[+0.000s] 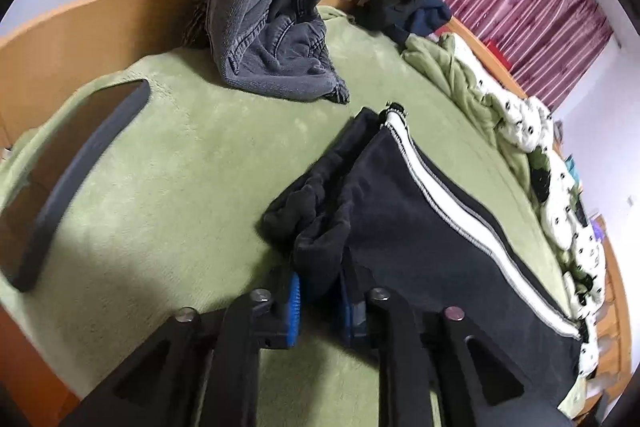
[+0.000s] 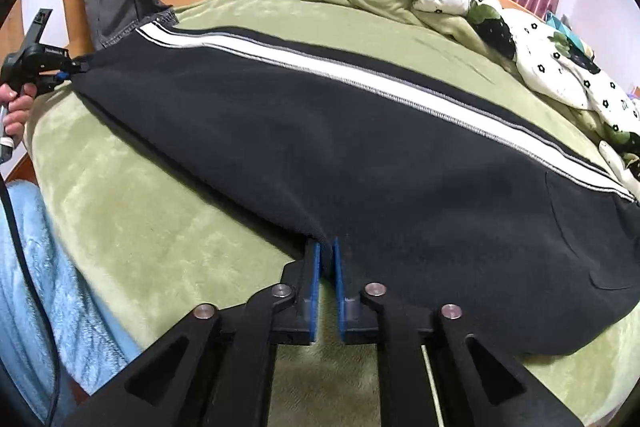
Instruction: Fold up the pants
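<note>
The black pants [image 2: 320, 155], with a white stripe [image 2: 360, 83] running along their far edge, lie stretched lengthwise over a green blanket [image 2: 140, 227] on the bed, spanning the stretch between the two claws. The right claw [image 2: 327, 267] has its blue pads nearly together, pinching a small peak of the near edge of the fabric directly ahead of its tips; the rest of the garment spreads away beyond and to both sides of it. The left claw [image 1: 318, 303] grips a bunched black fold at the cuff end, its blue pads pressed on either side of the wad, with the striped leg running off to its right. From the right wrist view, the left claw [image 2: 76, 69] shows at the far left end of the pants, held by a hand [image 2: 16, 111]. Ahead of the left claw, grey jeans [image 1: 272, 27] hang over the wooden headboard [image 1: 80, 23] and pool on the blanket. A flower-patterned quilt [image 2: 520, 39] lies crumpled beyond the pants.
</note>
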The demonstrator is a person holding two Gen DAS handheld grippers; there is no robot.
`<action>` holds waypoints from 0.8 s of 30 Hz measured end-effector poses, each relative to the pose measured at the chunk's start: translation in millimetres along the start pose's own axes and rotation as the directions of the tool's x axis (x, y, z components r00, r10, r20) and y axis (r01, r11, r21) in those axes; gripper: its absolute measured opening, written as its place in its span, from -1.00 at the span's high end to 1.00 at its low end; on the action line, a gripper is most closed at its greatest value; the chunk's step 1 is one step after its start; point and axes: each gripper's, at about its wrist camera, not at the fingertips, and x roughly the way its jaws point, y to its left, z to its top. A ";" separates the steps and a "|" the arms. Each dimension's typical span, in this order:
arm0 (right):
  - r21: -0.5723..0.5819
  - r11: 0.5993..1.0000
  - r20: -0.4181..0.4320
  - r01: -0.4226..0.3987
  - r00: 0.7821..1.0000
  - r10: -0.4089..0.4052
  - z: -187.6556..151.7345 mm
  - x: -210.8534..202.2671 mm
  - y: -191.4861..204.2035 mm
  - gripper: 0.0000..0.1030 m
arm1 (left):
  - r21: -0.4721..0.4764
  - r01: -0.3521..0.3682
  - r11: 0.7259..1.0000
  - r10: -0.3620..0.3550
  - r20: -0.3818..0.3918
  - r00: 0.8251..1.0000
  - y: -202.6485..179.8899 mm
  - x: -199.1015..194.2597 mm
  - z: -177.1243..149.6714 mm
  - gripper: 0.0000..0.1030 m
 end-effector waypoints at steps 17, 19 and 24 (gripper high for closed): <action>0.088 0.995 0.053 0.054 0.997 -0.059 5.5 31.5 -4.9 0.27 | 0.356 0.268 0.895 -0.204 -0.207 0.957 -149.8 22.0 -83.3 0.10; 0.092 0.995 0.033 0.042 0.998 -0.045 7.7 28.4 -6.1 0.27 | 0.456 0.193 0.869 -0.123 -0.180 0.976 -158.2 30.6 -103.7 0.11; 0.193 0.981 0.001 -0.016 1.000 0.016 13.3 13.7 -33.2 0.11 | 0.428 0.110 0.897 -0.069 -0.110 0.992 -143.9 13.5 -75.3 0.11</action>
